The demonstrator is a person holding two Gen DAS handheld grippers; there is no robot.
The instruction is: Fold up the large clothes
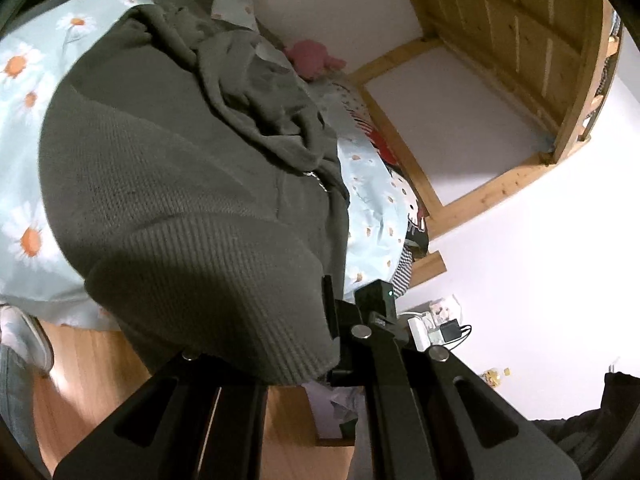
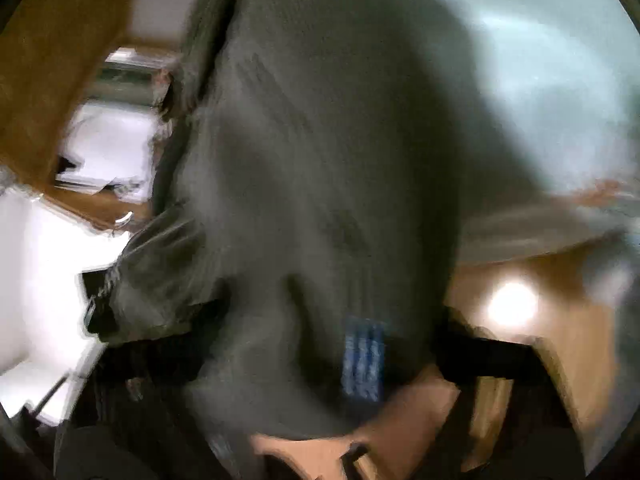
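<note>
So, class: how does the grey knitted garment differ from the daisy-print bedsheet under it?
The grey knitted garment is plain, dark and ribbed at its hem; the daisy-print bedsheet is pale blue with white flowers. The garment lies bunched and creased, its hem lifted; the bedsheet lies spread flat. Both are fabric on the bed.

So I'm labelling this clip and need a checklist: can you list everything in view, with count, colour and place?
sweater: one, dark grey-green knit, spread over the bed, ribbed hem at the near edge
bedsheet: one, pale blue with daisies, under the sweater
plush toy: one, pink, far end of the bed
bed frame: one, wooden, along the white wall
cartoon-cat fabric: one, red, white and black, at the bed's edge
chargers: a few, white and black, by the wall
floor: wooden, below the bed
shoe: one, white, on the floor
left hand-held gripper: black, shut on the hem
right hand-held gripper: black, blurred, sweater across it
</note>
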